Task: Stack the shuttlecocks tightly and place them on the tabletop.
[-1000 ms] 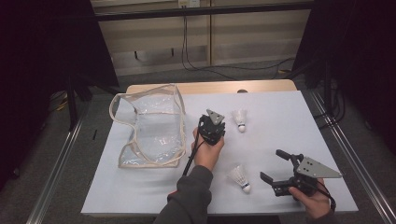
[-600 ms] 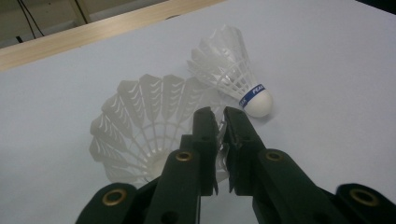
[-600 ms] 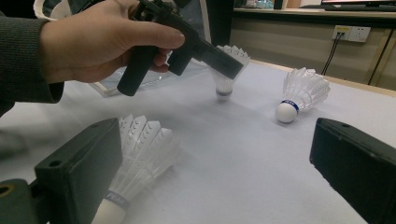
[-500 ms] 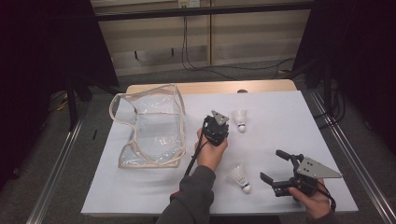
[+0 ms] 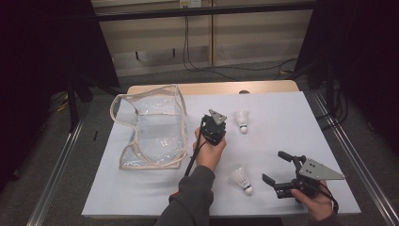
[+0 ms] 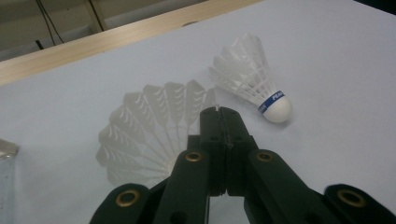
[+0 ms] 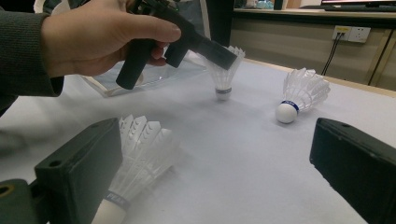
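Left claw (image 6: 223,112) clamped; right claw (image 5: 278,168) spread wide.

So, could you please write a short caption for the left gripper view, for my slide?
Left gripper pinching the feather rim of an upright shuttlecock, a second shuttlecock lying beside it.

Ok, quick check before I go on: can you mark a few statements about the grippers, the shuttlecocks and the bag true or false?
1. The left gripper is shut on the feather rim of a shuttlecock. True; its jaws have just been closing onto it.
2. The right gripper holds a shuttlecock. False: its jaws stand wide open, and the nearest shuttlecock lies on its side beside it.
3. A second shuttlecock lies on its side close to the held one. True.
4. One shuttlecock is already in the clear bag. False: all three are outside it, over the white table.
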Demonstrator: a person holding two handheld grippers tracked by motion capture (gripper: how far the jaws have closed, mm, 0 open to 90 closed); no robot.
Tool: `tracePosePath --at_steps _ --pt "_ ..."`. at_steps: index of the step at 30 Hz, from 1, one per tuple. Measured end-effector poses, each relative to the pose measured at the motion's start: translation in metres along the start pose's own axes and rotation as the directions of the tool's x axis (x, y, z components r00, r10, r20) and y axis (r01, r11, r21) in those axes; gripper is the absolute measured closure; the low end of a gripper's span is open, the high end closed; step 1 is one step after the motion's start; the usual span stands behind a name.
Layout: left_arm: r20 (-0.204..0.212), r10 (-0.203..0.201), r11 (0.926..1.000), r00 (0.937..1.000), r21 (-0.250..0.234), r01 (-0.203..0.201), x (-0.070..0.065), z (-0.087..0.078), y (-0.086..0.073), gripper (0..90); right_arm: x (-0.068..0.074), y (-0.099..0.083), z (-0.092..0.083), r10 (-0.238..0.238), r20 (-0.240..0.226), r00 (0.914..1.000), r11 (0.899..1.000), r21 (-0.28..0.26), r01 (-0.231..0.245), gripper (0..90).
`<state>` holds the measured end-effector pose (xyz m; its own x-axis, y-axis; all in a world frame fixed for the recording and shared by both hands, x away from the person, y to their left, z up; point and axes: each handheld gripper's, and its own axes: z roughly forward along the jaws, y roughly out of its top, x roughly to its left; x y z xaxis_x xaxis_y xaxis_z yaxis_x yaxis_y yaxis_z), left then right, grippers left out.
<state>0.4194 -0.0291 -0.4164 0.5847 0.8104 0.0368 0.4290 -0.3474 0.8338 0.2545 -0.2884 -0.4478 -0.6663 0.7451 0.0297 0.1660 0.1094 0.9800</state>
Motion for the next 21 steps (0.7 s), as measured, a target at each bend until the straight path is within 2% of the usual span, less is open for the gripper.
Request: tracePosePath --at_steps 5,15,21 --pt "-0.018 -0.004 1.0000 0.9998 -0.008 0.004 0.004 -0.002 0.000 89.9 0.000 0.000 0.000 0.002 0.001 1.0000 1.000 0.002 -0.002 1.5" --pt "-0.048 0.023 0.9997 0.9986 -0.003 -0.023 0.009 -0.008 0.002 90.0 0.000 0.000 0.000 0.002 0.000 1.0000 1.000 0.001 -0.002 1.5" --pt "-0.070 0.026 0.9997 0.9972 0.004 -0.026 0.012 -0.011 0.002 90.0 0.000 0.000 -0.001 0.005 0.001 1.0000 1.000 -0.001 -0.005 1.5"
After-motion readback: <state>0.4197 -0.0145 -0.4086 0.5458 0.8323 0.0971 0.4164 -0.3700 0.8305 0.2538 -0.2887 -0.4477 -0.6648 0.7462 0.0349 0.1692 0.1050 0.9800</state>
